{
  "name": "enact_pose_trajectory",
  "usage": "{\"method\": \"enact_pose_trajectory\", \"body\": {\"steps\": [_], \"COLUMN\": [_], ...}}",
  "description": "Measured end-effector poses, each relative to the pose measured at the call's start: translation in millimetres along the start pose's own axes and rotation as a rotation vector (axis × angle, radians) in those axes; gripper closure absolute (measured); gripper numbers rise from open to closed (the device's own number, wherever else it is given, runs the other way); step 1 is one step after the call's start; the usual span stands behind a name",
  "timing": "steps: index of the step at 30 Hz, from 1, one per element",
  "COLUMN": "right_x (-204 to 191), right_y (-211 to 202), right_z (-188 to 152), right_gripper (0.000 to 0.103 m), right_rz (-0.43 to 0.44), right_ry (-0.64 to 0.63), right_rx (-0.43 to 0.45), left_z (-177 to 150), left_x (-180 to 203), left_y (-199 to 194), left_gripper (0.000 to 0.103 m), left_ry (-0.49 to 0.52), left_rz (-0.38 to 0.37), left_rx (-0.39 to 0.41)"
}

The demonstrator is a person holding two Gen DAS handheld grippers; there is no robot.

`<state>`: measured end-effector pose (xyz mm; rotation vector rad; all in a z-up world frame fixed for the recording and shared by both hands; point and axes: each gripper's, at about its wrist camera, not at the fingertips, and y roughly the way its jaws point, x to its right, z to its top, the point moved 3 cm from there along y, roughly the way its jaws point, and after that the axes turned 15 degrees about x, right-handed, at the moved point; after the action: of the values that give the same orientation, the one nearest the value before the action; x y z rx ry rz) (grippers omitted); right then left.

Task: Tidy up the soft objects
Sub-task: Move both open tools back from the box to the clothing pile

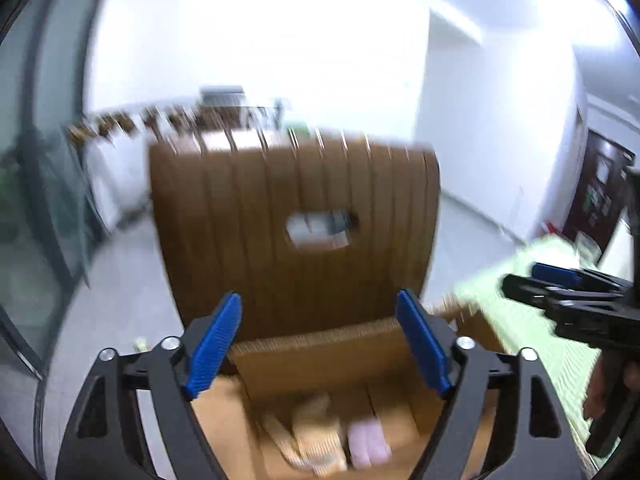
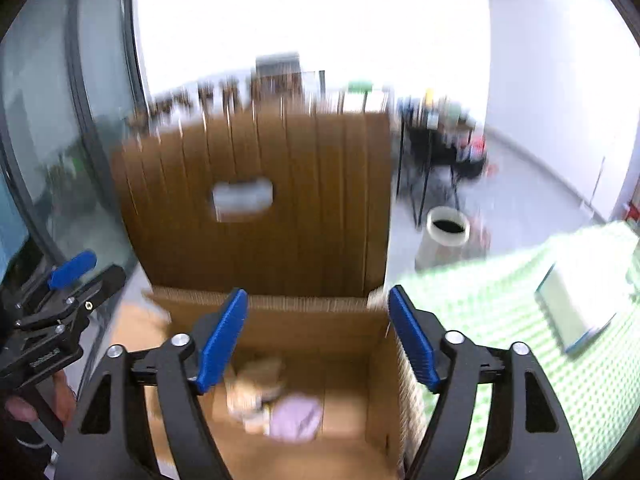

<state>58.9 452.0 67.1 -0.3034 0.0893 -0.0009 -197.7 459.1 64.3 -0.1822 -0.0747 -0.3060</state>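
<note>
- Left wrist view: my left claw (image 1: 320, 340) stands wide apart, blue pads (image 1: 216, 344) spread, and nothing sits between them.
- Beyond the pads is the open cardboard box (image 1: 320, 356), its tall flap (image 1: 288, 216) standing upright with an oval handle hole cut through it.
- Down on the box floor lie the soft things: a tan striped bundle (image 1: 316, 432) and, touching its right side, a pale pink piece (image 1: 366, 440). Both are blurred, so I cannot tell what they are exactly.
- Off to the right, my right claw (image 1: 532, 276) pokes into the picture, held by a hand (image 1: 604, 392) near the edge; from this side I cannot tell how its jaws stand.
- Behind it runs the bench under a green checked cloth (image 1: 532, 320), just beside the box.
- Right wrist view: my right claw (image 2: 318, 340) is spread wide as well, blue pads (image 2: 412, 340) apart, empty between them.
- Same box (image 2: 280, 320) straight ahead and below, flap (image 2: 260, 200) up, handle hole showing light through it.
- Inside, the tan bundle (image 2: 250, 392) lies against the lilac-pink cloth (image 2: 298, 418), both on the box bottom, near the middle.
- At the left edge, my left claw (image 2: 80, 272) shows side-on, held in a hand (image 2: 36, 400).
- To the right, the green checked cloth (image 2: 500, 312) covers the bench, and a flat pale thing (image 2: 580, 308) lies on it.
- On the floor past the box stands a white cylindrical bin (image 2: 444, 236), near a dark stand loaded with blurred clutter (image 2: 440, 128).
</note>
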Motion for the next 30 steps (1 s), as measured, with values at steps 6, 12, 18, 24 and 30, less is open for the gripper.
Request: {"method": "enact_pose_trajectory", "body": {"steps": [6,12,18,24,30], "right_x": [9.5,26.3,47.8,82.5,134.4], "right_y": [-40.7,-43.1,-50.0,-78.3,-136.1], "right_z": [10.7,13.6,8.5,-10.2,-17.2], "right_gripper": [0.018,0.018,0.018,0.018,0.016], "right_rz": [-0.045,-0.09,-0.179,-0.293,-0.477], "right_ry": [-0.044,-0.009,0.026,0.087,0.09], "right_rx": [0.289,0.296,0.292,0.306,0.313], "left_z": [12.9,10.5,7.2,3.0,3.7], "left_x": [5.3,13.1,23.6,60.5,124.5], "left_y": [-22.4,-28.8,-28.3,-19.7,-15.0], "left_gripper": [0.007,0.007,0.007,0.007,0.007], "left_ry": [0.031,0.065,0.06,0.056,0.031], "left_rz": [0.082,0.117,0.094,0.002,-0.116], "left_rx": [0.202,0.245,0.234,0.203,0.212]}}
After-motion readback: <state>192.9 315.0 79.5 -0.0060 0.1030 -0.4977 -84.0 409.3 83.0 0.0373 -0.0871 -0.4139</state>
